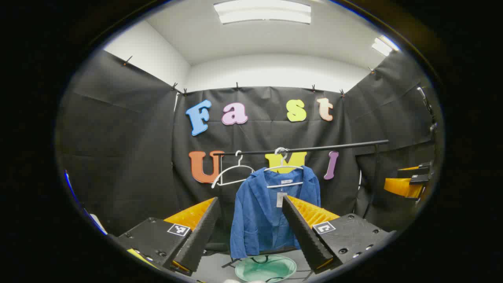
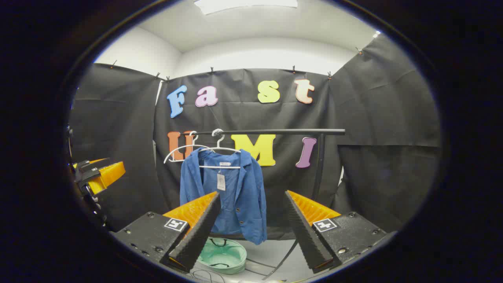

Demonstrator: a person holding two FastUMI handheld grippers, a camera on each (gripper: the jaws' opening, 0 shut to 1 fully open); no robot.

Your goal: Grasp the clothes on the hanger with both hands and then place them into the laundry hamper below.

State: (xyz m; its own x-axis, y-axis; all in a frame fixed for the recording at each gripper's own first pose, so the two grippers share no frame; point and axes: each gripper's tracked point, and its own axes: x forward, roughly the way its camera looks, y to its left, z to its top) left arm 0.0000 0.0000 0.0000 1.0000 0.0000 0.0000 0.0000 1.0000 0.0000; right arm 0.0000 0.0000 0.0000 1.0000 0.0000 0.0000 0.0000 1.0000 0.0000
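A blue jacket [image 1: 259,212] [image 2: 232,188] hangs on a white hanger [image 1: 283,168] [image 2: 218,150] from a black rail [image 1: 314,148] [image 2: 275,132]. Under it on the floor stands a pale green hamper [image 1: 265,268] [image 2: 222,255]. My left gripper [image 1: 251,204] is open, still short of the jacket, with nothing between its fingers. My right gripper [image 2: 251,198] is open too, pointing just right of the jacket and apart from it. At the right edge of the left gripper view the right gripper [image 1: 408,181] shows, and the left gripper [image 2: 96,175] shows at the left edge of the right gripper view.
An empty white hanger [image 1: 232,173] [image 2: 182,151] hangs on the rail to the left of the jacket. The rail's black upright post [image 2: 319,165] stands right of the jacket. Thin black stand legs [image 2: 281,259] cross the grey floor by the hamper.
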